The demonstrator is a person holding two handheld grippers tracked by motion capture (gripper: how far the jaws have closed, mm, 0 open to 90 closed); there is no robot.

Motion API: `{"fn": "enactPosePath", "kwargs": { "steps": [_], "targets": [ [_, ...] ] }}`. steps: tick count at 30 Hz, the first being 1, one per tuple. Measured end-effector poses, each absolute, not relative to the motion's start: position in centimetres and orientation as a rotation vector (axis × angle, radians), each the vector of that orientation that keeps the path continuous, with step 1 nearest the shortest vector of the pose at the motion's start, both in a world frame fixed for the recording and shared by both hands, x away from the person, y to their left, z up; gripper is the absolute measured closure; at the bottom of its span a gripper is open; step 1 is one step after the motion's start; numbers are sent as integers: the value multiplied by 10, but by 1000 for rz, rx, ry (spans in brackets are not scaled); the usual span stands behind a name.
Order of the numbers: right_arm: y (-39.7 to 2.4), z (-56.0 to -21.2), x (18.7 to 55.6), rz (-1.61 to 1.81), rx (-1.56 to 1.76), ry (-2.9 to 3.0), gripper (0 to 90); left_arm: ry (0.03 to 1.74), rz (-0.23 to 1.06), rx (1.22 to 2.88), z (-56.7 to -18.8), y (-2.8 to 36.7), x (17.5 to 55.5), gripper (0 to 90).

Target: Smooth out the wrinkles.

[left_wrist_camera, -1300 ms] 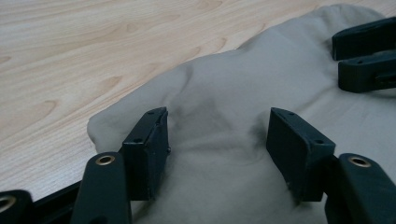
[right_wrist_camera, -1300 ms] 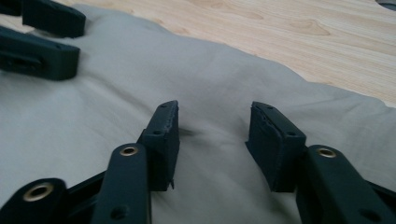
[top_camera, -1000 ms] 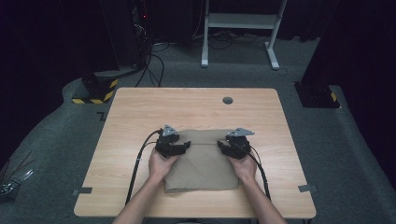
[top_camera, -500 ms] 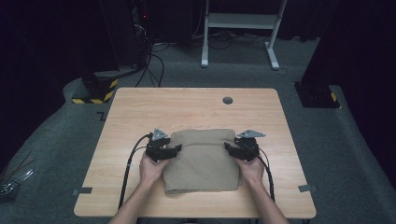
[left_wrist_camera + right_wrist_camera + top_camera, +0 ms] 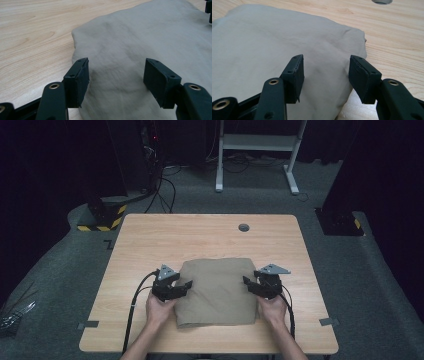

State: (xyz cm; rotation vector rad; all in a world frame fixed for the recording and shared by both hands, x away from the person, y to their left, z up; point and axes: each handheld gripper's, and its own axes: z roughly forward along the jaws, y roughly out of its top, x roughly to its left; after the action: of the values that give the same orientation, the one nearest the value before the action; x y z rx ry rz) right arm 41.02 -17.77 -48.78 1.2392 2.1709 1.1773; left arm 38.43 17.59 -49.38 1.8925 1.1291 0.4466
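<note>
A: Cloth (image 5: 216,291) pos?
B: Folded, desk (image 5: 150,240) centre-front — between both claws. Left claw (image 5: 186,286) at its left edge, right claw (image 5: 247,282) at right edge. Both agape, nothing pinched — equally near.

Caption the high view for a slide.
Two open grippers, left gripper and right gripper, flank a folded tan cloth on the wooden table.

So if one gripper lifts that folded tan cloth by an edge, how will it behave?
The cloth would probably droop and unfold: its edges are rounded and its surface softly wrinkled. It looks light, so it should lift easily. Pushed across the smooth wooden table, it would likely bunch up rather than slide whole.
</note>
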Motion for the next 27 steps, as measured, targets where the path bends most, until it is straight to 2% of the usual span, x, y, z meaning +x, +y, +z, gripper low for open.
{"fn": "enactPosePath", "kwargs": {
  "steps": [11,21,27],
  "targets": [
    [-164,-497,377,1128,1137,2244,463,1108,444,1974,-505,159,367,377],
    [-158,-516,390,1070,1169,2280,465,1154,421,1992,-518,151,381,377],
    [-153,-517,405,1049,1177,2274,464,1181,423,2002,-517,150,398,378]
  ]
}}
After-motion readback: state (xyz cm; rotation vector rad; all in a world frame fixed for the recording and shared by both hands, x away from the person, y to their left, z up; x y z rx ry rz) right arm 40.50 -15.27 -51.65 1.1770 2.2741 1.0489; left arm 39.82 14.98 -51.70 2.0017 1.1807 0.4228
